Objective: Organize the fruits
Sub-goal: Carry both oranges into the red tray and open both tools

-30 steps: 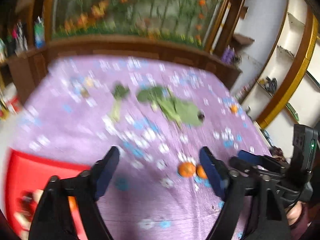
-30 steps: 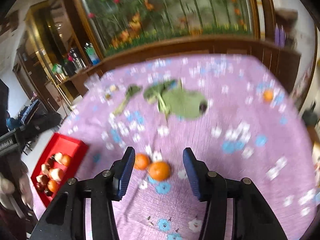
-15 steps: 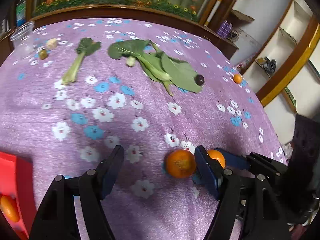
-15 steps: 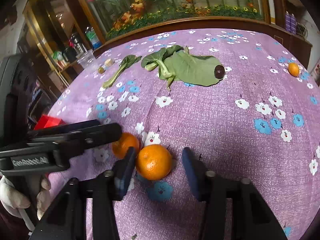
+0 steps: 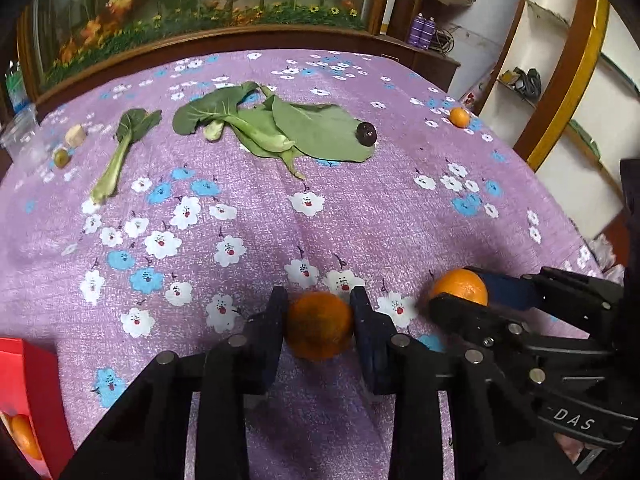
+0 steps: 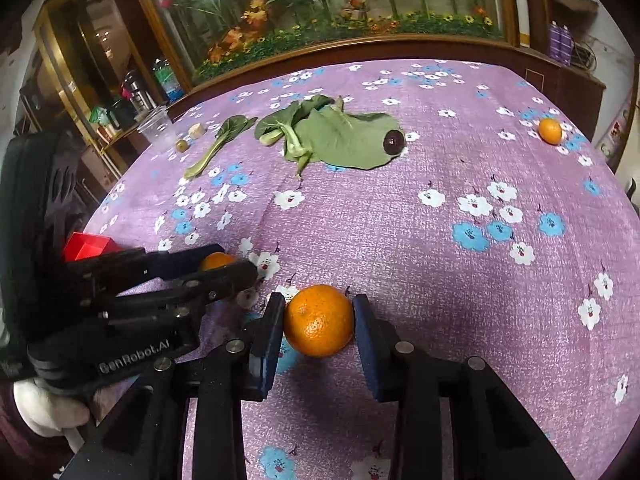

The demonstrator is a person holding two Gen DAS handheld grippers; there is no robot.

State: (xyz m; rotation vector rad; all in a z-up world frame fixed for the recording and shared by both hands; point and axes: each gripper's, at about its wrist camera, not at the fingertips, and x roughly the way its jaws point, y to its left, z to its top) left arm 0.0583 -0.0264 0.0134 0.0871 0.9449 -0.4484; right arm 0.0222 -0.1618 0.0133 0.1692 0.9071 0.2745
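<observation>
Two oranges lie side by side on the purple flowered tablecloth (image 5: 360, 216), near its front edge. My left gripper (image 5: 318, 295) has its jaws closing, and both pads press on the duller orange (image 5: 319, 326). My right gripper (image 6: 318, 299) is shut on the brighter orange (image 6: 319, 322), which rests on the cloth. Each gripper shows in the other's view, close alongside. A red tray (image 5: 28, 380) at the near left holds an orange fruit (image 5: 24, 436). A small orange (image 6: 550, 131) sits at the far right, and a dark round fruit (image 5: 366, 134) lies on green leaves.
Leafy greens (image 5: 260, 124) and a single stalk (image 5: 120, 152) lie across the far middle. A small green fruit (image 5: 62, 157), a beige chunk (image 5: 76, 135) and a clear plastic cup (image 5: 20, 132) stand at the far left. A wooden ledge borders the table's far side.
Both grippers have sunk towards the cloth. The left one slid over the duller orange and closed on it. The right one closed on the brighter orange.
</observation>
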